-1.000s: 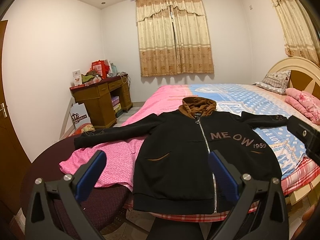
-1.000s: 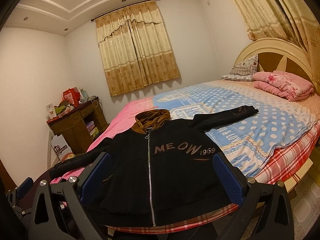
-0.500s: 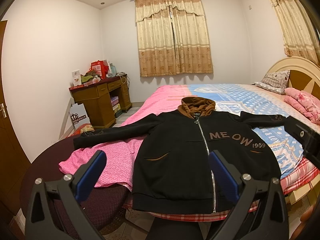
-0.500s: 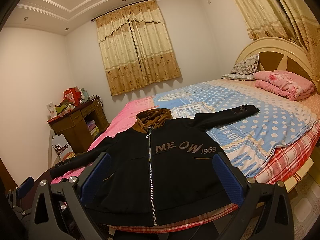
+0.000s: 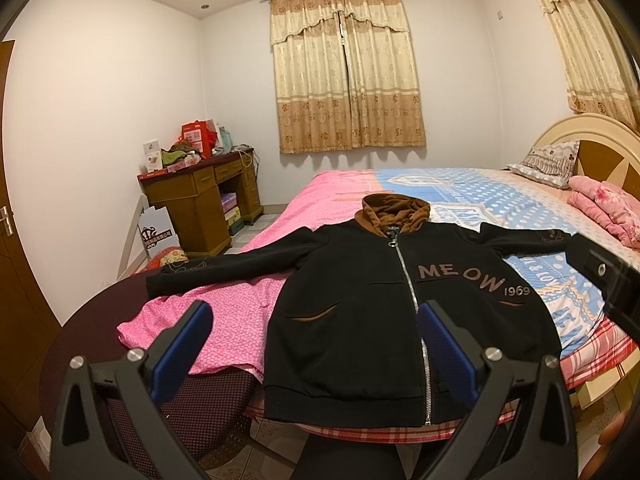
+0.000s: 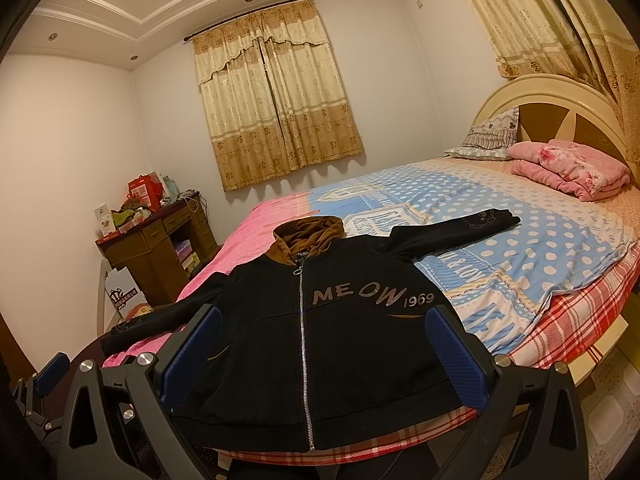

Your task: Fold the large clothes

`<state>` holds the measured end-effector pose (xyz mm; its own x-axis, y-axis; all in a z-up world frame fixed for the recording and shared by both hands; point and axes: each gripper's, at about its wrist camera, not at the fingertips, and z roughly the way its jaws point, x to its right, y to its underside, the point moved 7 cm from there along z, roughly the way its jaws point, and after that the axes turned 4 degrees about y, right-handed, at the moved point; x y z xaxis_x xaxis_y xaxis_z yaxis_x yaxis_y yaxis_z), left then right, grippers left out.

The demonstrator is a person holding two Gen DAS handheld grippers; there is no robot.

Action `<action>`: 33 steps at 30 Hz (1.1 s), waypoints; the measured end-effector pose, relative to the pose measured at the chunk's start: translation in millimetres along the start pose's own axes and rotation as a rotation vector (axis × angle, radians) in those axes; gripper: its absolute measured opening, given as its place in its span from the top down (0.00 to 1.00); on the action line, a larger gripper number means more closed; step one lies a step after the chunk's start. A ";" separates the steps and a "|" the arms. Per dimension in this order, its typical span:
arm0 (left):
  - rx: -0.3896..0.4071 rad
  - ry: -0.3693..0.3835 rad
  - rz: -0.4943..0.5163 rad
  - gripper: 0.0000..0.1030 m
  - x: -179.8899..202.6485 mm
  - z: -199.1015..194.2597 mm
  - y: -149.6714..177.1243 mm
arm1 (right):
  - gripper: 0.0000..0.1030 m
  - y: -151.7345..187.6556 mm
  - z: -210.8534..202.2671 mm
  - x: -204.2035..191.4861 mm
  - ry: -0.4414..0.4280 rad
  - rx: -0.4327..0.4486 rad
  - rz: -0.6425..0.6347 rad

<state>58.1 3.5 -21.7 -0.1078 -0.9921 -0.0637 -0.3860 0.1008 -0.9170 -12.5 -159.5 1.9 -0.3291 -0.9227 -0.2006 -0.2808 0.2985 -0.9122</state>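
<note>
Left wrist view shows the black jacket (image 5: pixel 360 304) spread flat and unfolded, with the left gripper (image 5: pixel 316 344) and right gripper (image 6: pixel 320 348) both wide apart and empty, so all folding remains.

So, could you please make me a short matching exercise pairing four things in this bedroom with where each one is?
Things:
1. black jacket
2. folded pink blanket
3. red bag
4. pink garment

Places:
A. on the wooden desk
B. by the headboard
C. spread flat at the bed's near edge
D. under the jacket's sleeve

Pairs: 1-C, 2-B, 3-A, 4-D
</note>
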 end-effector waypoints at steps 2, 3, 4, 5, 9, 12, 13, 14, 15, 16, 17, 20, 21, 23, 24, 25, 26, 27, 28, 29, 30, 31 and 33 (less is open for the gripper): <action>0.001 -0.001 0.001 0.00 0.3 -0.1 0.1 | 0.01 0.3 0.2 0.0 0.000 0.000 0.000; 0.001 -0.001 0.001 0.00 0.3 -0.1 0.1 | 0.01 0.2 0.2 0.1 0.000 0.000 0.000; 0.000 0.000 0.000 0.00 -0.2 0.1 -0.1 | 0.01 1.5 0.4 -0.2 0.000 -0.001 0.001; 0.000 0.001 0.000 0.00 0.1 0.1 0.1 | 0.01 0.5 0.4 0.1 0.000 0.000 0.000; 0.001 0.000 0.002 0.00 0.5 0.6 0.3 | 0.01 1.2 0.9 0.4 0.001 0.000 0.000; 0.000 -0.001 0.001 0.00 1.3 1.0 0.7 | 0.01 -0.1 0.9 1.4 0.000 -0.001 0.002; 0.000 0.000 0.001 0.00 0.7 0.9 0.5 | 0.01 0.8 1.1 0.5 0.000 -0.002 0.004; 0.000 0.001 0.001 0.00 0.8 0.9 0.6 | 0.01 1.8 1.1 -0.9 0.000 -0.003 0.005; -0.001 0.002 0.001 0.00 1.9 1.1 1.1 | 0.01 2.9 0.8 -2.0 0.000 -0.003 0.007; -0.003 0.005 0.001 0.00 3.1 1.8 1.9 | 0.01 3.5 0.1 -4.0 -0.001 -0.004 0.007; -0.005 0.007 0.002 0.00 4.2 2.5 2.6 | 0.01 4.0 0.2 -4.5 -0.001 -0.004 0.007; -0.010 0.014 0.004 0.00 9.2 1.5 4.6 | 0.01 3.5 0.5 -3.9 -0.002 -0.003 0.006; -0.010 0.016 0.004 0.00 10.2 1.8 5.4 | 0.01 4.3 0.5 -4.8 -0.003 -0.003 0.005; -0.017 0.020 0.007 0.00 12.5 4.3 7.6 | 0.01 6.6 2.2 -6.1 -0.007 0.000 0.008; -0.025 0.024 0.008 0.00 13.2 7.2 9.1 | 0.01 7.6 4.6 -5.6 -0.006 0.000 0.010; -0.032 0.031 0.007 0.00 12.3 11.0 10.3 | 0.01 10.5 9.4 -3.2 0.009 0.008 0.016; -0.040 0.046 0.004 0.00 11.9 15.5 12.3 | 0.01 9.9 13.3 2.0 0.020 0.014 0.019; -0.047 0.061 0.000 0.00 10.8 19.8 13.7 | 0.01 11.2 17.6 5.9 0.032 0.019 0.020; -0.056 0.080 -0.006 0.00 10.8 25.7 16.5 | 0.01 12.5 23.2 10.5 0.039 0.023 0.019; -0.064 0.096 -0.013 0.00 10.4 30.9 19.2 | 0.01 15.3 32.4 17.1 0.038 0.023 0.024; -0.078 0.117 -0.022 0.00 10.6 40.0 23.4 | 0.01 17.4 40.2 22.5 0.039 0.013 0.031; -0.088 0.132 -0.027 0.00 9.8 46.5 25.8 | 0.01 21.8 53.4 29.6 0.041 -0.024 0.045; -0.131 0.154 -0.037 0.00 9.4 66.7 34.8 | 0.01 25.6 76.9 44.5 0.036 -0.103 0.084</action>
<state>104.8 -7.2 -80.5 -0.2266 -0.9732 0.0396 -0.5072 0.0832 -0.8578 35.0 -211.7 -57.9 -0.3871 -0.8847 -0.2597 -0.3414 0.3992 -0.8509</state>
